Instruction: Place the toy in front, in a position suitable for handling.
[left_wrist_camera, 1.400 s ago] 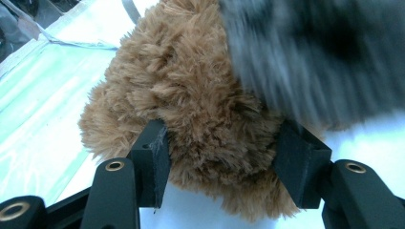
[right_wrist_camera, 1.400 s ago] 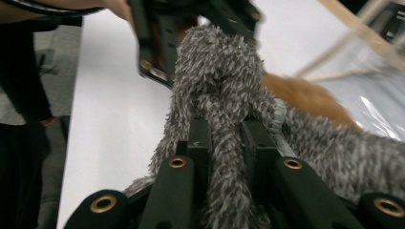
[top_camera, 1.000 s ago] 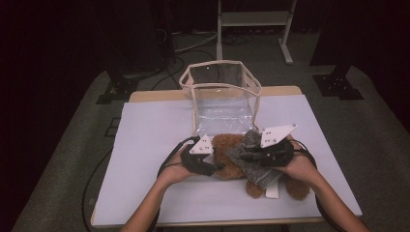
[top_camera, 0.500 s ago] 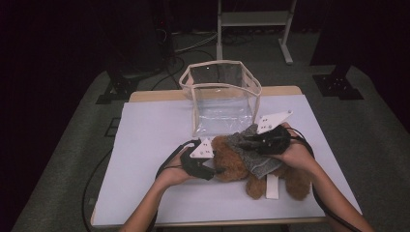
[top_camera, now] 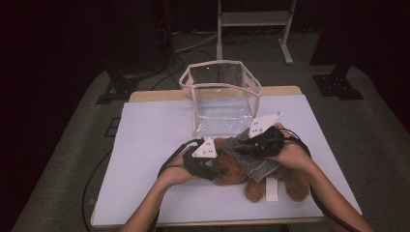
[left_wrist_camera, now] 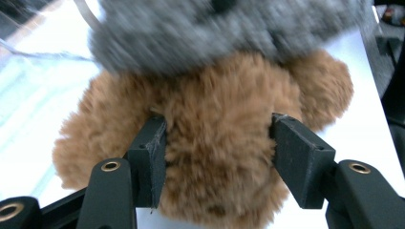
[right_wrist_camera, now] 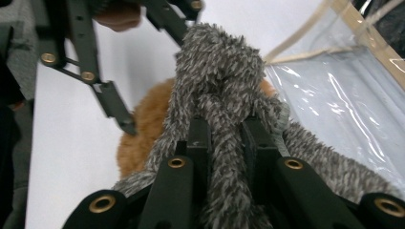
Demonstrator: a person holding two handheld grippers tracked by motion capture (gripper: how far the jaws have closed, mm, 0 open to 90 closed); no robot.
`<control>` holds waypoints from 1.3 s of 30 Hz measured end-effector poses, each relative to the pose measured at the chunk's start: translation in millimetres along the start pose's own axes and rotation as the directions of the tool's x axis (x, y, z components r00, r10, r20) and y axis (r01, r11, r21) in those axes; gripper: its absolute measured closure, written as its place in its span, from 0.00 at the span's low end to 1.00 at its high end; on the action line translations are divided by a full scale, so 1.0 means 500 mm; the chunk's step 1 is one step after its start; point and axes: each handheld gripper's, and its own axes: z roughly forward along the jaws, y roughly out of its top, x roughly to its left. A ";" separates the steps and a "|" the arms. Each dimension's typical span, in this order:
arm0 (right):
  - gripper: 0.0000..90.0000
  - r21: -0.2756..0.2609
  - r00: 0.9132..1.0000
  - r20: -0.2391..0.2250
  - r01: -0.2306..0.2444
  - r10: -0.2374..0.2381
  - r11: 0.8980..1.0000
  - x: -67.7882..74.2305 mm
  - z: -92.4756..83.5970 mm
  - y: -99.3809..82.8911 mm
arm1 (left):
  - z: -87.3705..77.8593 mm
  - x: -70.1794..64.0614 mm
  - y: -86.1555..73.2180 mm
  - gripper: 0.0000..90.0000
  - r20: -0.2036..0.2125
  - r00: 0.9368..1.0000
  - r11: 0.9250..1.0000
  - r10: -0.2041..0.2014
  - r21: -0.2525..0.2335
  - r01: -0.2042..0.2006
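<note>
Brown plush fills the space between the jaws of the left tool [left_wrist_camera: 217,157]: the teddy bear [top_camera: 241,170] lies on the white counter [top_camera: 154,140], near its front edge and a little right of the middle, and in the left gripper view the two black pads bracket a rounded part of its body, half-spread, the left pad sunk into the fur and the right one at the fur's edge. Those jaws have just been opening slightly with the bear between them. The right tool [right_wrist_camera: 224,138] has its jaws drawn close together on a bunched fold of the grey fuzzy garment [right_wrist_camera: 217,67], which rises out from between the pads and drapes over the bear's upper part. In the high view the left tool [top_camera: 205,163] sits at the bear's left side and the right tool [top_camera: 251,145] above the grey cloth. A clear plastic bag [top_camera: 221,96] with cream trim stands open toward the counter's back edge, just behind the bear.
</note>
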 end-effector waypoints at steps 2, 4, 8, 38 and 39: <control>0.84 0.013 1.000 0.011 -0.018 0.017 1.000 -0.011 -0.009 -0.004 | -0.001 -0.004 -0.004 0.45 0.021 1.000 1.000 0.004 0.014 -0.004; 0.84 0.025 0.998 0.034 -0.047 0.046 0.999 -0.027 -0.019 -0.016 | -0.003 -0.006 -0.006 0.45 0.027 1.000 1.000 0.012 0.021 -0.013; 0.84 0.032 0.995 0.023 -0.094 0.093 0.995 -0.040 -0.025 -0.041 | -0.014 -0.002 0.002 0.43 0.014 1.000 1.000 0.008 0.002 -0.008; 0.84 0.071 0.996 -0.043 -0.070 0.074 0.995 0.003 -0.054 -0.083 | 0.011 -0.014 0.044 0.24 0.043 0.998 0.998 -0.052 -0.032 0.054; 0.84 0.072 0.997 -0.045 -0.065 0.069 0.995 0.009 -0.054 -0.084 | 0.014 -0.017 0.045 0.26 0.052 0.998 0.999 -0.041 -0.023 0.042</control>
